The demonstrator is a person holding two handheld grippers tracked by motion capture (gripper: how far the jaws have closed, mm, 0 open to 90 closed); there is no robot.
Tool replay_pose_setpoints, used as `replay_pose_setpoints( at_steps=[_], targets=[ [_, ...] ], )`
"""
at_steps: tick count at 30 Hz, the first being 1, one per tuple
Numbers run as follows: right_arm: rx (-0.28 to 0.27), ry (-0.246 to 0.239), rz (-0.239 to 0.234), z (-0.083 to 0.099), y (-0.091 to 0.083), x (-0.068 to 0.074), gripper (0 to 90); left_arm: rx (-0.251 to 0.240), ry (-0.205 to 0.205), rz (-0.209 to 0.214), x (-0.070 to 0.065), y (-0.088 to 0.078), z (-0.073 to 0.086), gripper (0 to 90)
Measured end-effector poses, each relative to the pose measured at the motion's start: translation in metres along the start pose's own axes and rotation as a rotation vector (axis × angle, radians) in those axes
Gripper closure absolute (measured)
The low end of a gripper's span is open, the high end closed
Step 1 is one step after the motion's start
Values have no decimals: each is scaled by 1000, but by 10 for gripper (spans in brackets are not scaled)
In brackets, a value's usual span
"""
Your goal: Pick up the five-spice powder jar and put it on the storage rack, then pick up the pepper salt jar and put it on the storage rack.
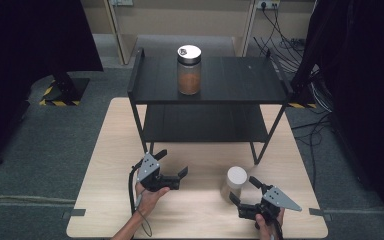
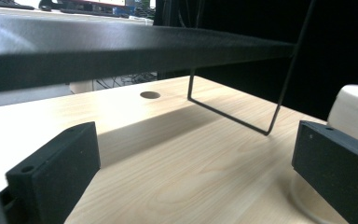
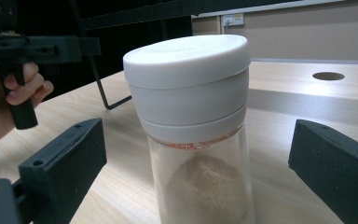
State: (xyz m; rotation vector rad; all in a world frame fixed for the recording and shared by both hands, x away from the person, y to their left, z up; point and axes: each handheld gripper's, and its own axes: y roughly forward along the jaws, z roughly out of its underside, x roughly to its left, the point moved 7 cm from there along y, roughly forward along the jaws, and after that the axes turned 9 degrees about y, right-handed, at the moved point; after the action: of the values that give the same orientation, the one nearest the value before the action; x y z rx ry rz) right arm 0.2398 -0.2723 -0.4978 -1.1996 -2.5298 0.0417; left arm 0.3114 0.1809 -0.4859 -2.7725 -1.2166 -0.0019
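A clear jar with a white lid (image 1: 234,182) stands upright on the wooden table, pale powder inside it (image 3: 200,186). My right gripper (image 1: 244,190) is open, its jaws on either side of the jar and apart from it. Left of it, my left gripper (image 1: 172,162) is open and holds nothing; the jar's white lid (image 2: 354,112) peeks out behind its right jaw. A second jar with a dark lid and brown contents (image 1: 188,70) stands on the top of the black shelf (image 1: 240,80).
The black two-level shelf stands at the table's far half, its thin wire legs (image 2: 235,114) resting on the wood. The table (image 1: 110,165) has a round hole (image 2: 150,95) in its top. Cables (image 1: 285,42) lie on the floor at the back right.
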Motion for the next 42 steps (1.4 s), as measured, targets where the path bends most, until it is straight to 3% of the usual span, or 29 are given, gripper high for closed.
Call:
replay_pose_setpoints(
  at_steps=[10,42],
  targets=[
    [-2,-8,-2,0,-1,1,44,11,1,-12,-2,3,12,2],
    [-30,-8,-10,1,2,5,44,24,4,-7,-6,3,14,3]
  ],
)
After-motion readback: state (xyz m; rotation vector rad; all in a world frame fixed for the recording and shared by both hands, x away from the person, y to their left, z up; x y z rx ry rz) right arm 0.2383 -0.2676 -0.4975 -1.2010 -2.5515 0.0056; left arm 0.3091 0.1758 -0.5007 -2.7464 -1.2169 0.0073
